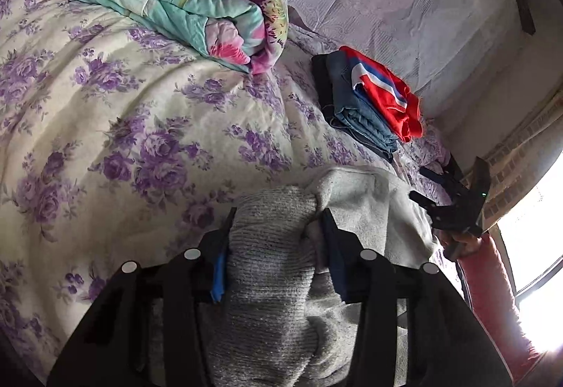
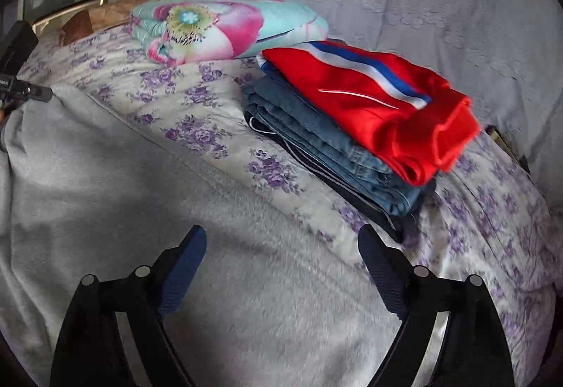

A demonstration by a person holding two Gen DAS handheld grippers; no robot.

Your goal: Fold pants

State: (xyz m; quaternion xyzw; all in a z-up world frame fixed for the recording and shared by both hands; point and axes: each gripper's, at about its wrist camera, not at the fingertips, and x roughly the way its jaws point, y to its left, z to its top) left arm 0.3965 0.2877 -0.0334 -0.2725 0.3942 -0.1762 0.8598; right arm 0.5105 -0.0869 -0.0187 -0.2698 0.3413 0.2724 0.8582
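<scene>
The bed (image 2: 218,126), spread with a purple-flowered sheet, carried grey pants (image 2: 105,183) at 7 o'clock, a folded clothes stack (image 2: 352,126) at 2, a rolled floral quilt (image 2: 225,28) at 11.

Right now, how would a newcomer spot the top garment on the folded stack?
Find the bed with the purple-flowered sheet. By the wall side sits a folded stack of dark fabric and denim. The red garment lies on top, the only one with a white and blue stripe.
</scene>
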